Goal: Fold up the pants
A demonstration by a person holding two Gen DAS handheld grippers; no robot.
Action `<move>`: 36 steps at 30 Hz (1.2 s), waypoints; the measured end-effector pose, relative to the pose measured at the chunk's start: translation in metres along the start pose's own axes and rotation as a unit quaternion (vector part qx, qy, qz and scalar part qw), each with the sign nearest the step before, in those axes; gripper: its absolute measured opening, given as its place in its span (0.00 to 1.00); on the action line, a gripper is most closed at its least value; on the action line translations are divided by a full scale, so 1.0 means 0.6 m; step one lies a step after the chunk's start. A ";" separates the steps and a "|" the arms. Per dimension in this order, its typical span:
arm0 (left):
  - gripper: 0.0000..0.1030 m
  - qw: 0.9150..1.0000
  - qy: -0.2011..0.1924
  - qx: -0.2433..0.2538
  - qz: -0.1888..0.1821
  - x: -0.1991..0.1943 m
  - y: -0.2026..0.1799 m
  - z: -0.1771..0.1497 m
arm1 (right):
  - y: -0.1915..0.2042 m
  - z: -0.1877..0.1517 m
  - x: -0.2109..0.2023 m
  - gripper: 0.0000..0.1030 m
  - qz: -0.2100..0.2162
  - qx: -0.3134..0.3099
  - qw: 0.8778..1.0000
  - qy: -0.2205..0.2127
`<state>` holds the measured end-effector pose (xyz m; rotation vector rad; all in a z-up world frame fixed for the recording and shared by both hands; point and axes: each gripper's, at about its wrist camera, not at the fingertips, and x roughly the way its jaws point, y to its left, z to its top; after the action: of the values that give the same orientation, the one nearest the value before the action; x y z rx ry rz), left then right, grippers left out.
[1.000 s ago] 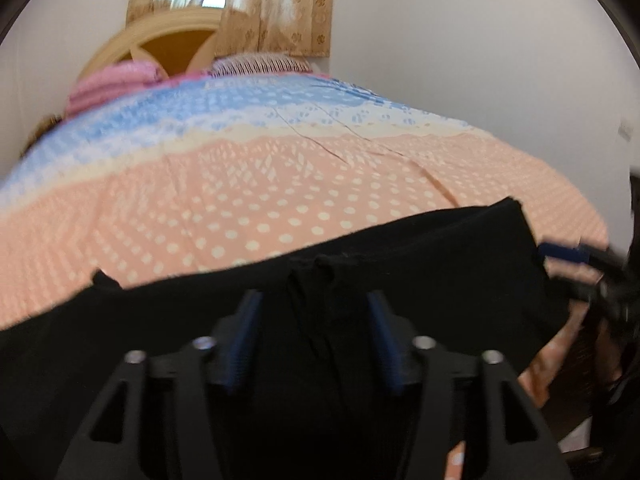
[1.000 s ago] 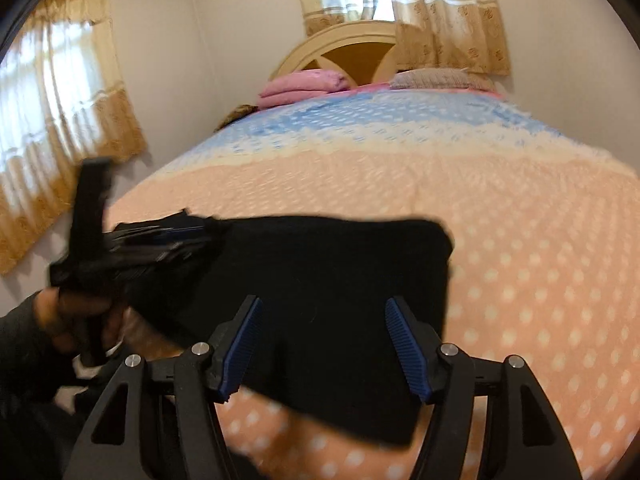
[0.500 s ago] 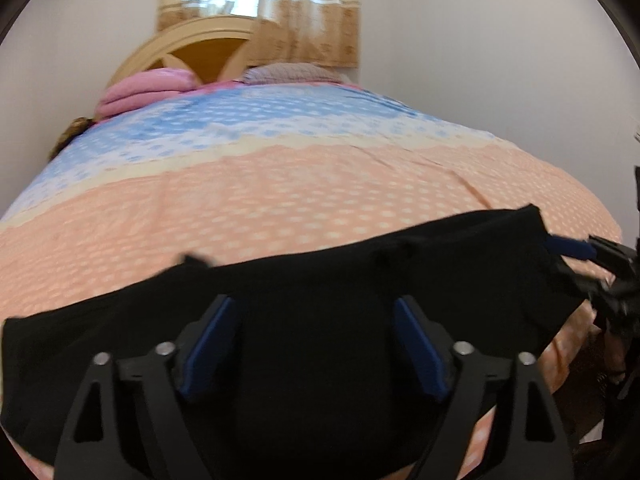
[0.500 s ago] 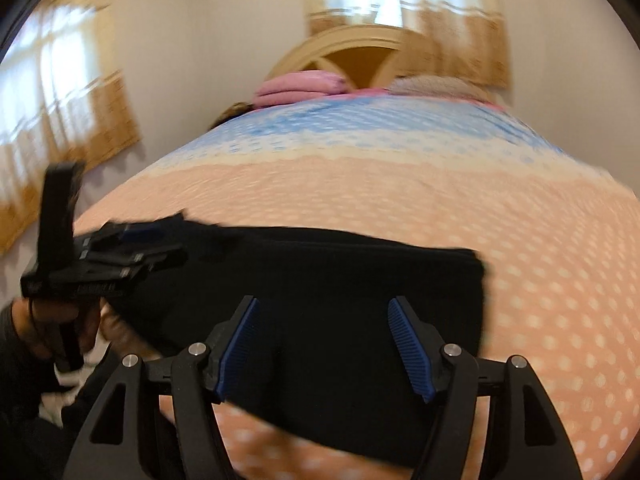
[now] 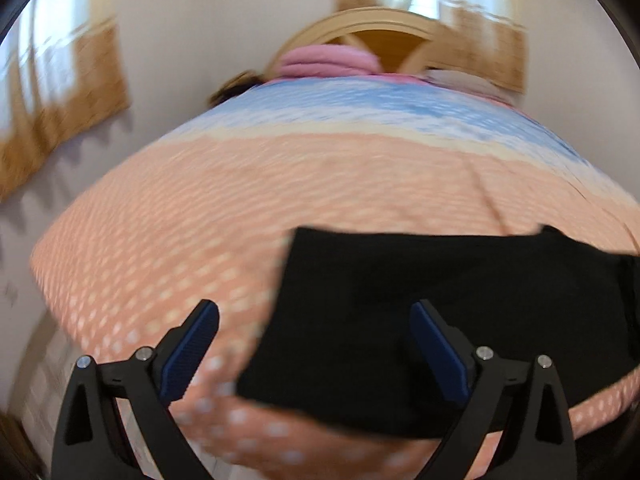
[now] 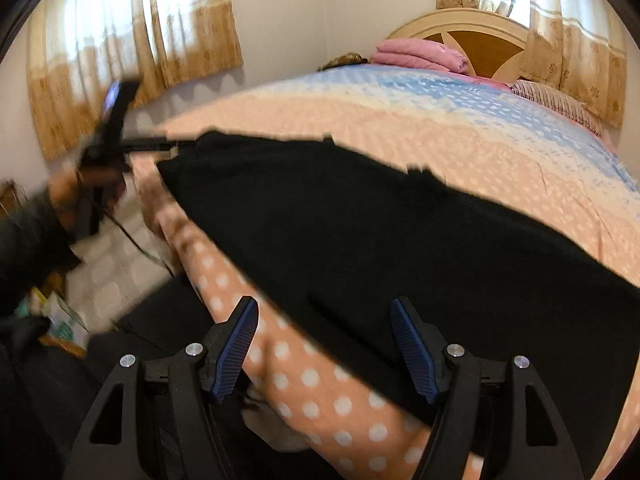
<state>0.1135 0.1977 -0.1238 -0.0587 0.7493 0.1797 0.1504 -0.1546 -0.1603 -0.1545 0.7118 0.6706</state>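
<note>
Both claws stand wide and empty; left gripper (image 5: 314, 344), its jaws just opened, has the pants (image 5: 440, 320) end ahead-right, running long toward my right gripper (image 6: 324, 346).

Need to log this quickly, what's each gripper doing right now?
Left gripper: open, jaws just widened, holding nothing; black fabric pants lie beyond.
Right gripper: open, empty.

One black pants (image 5: 420, 320), one bed (image 5: 280, 184), two curtains (image 6: 120, 60) (both tan).
</note>
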 end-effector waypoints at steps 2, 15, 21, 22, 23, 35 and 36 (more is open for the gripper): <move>0.96 0.999 0.007 -0.032 -0.006 0.009 0.027 -0.010 | -0.002 0.029 0.004 0.68 -0.020 -0.005 1.000 -0.021; 0.95 0.997 0.015 -0.048 -0.061 0.050 0.015 -0.024 | -0.049 0.050 0.028 0.68 -0.035 0.053 0.998 -0.017; 0.77 0.994 0.020 -0.062 -0.087 0.048 0.026 -0.012 | -0.039 0.007 -0.021 0.68 -0.048 0.046 0.997 -0.046; 0.69 0.993 0.020 -0.060 -0.095 0.045 0.027 -0.011 | -0.038 -0.001 -0.026 0.68 -0.047 0.050 0.996 -0.051; 0.60 0.993 0.022 -0.056 -0.104 0.042 0.025 -0.011 | -0.039 -0.006 -0.029 0.68 -0.046 0.054 0.996 -0.056; 0.56 0.993 0.041 -0.039 -0.102 0.039 0.005 -0.007 | -0.045 -0.030 -0.020 0.68 -0.040 0.078 0.995 -0.053; 0.56 0.993 0.041 -0.038 -0.103 0.035 0.004 -0.009 | -0.046 -0.030 -0.020 0.68 -0.041 0.078 0.995 -0.053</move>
<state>0.1246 0.2026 -0.1418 -0.2162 0.8124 0.0090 0.1506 -0.1889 -0.1686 -0.0040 0.6499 0.5383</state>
